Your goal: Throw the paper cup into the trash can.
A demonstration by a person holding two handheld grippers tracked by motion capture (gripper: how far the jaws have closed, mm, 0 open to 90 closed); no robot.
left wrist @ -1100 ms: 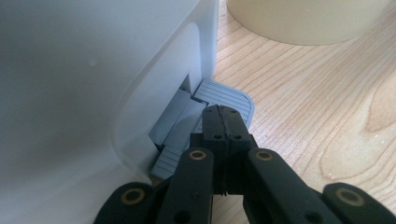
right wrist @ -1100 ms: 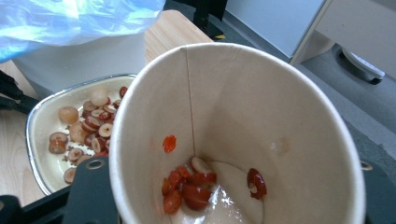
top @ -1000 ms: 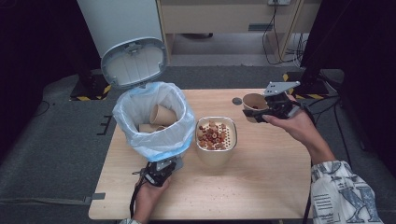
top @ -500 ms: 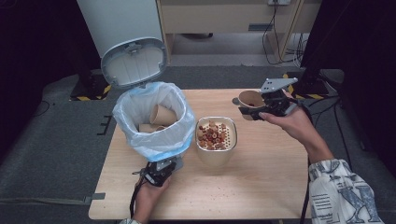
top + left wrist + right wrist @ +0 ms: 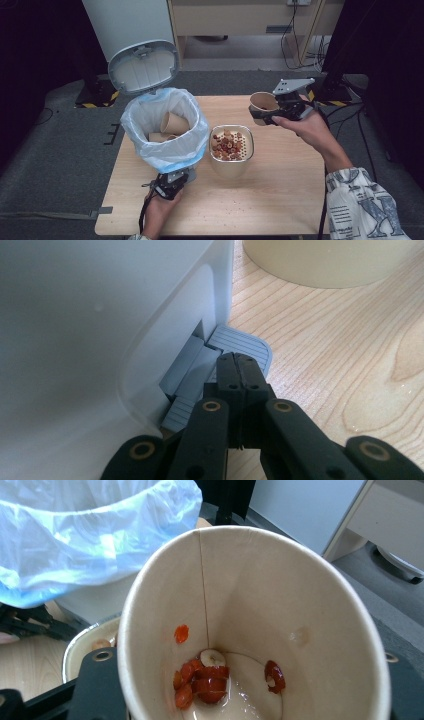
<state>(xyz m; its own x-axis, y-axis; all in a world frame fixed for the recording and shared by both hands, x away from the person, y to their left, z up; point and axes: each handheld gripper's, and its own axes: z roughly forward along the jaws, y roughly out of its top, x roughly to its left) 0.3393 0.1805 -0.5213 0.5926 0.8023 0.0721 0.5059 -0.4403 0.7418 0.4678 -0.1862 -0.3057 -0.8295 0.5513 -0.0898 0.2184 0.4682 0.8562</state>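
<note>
My right gripper (image 5: 270, 111) is shut on a paper cup (image 5: 261, 101), held above the table's far right part and tilted toward the middle. The cup (image 5: 240, 605) holds a few red fruit pieces (image 5: 200, 680) in a little liquid. A cream bowl with a strainer (image 5: 231, 145) full of red and pale pieces stands mid-table, below and left of the cup. My left gripper (image 5: 172, 184) is at the foot of a white pedal bin (image 5: 165, 150). Its shut jaws (image 5: 239, 362) rest on the grey pedal (image 5: 250, 342). The bin's lid (image 5: 144, 67) stands open.
The bin's blue bag (image 5: 192, 125) holds a few used paper cups (image 5: 172, 122). The wooden table (image 5: 280, 200) has bare room at its near right. A cabinet and cables stand beyond the far edge. A person's patterned sleeve (image 5: 362, 205) comes in at bottom right.
My right gripper has carried the cup a little to the left, toward the bowl. The left gripper has stayed on the pedal.
</note>
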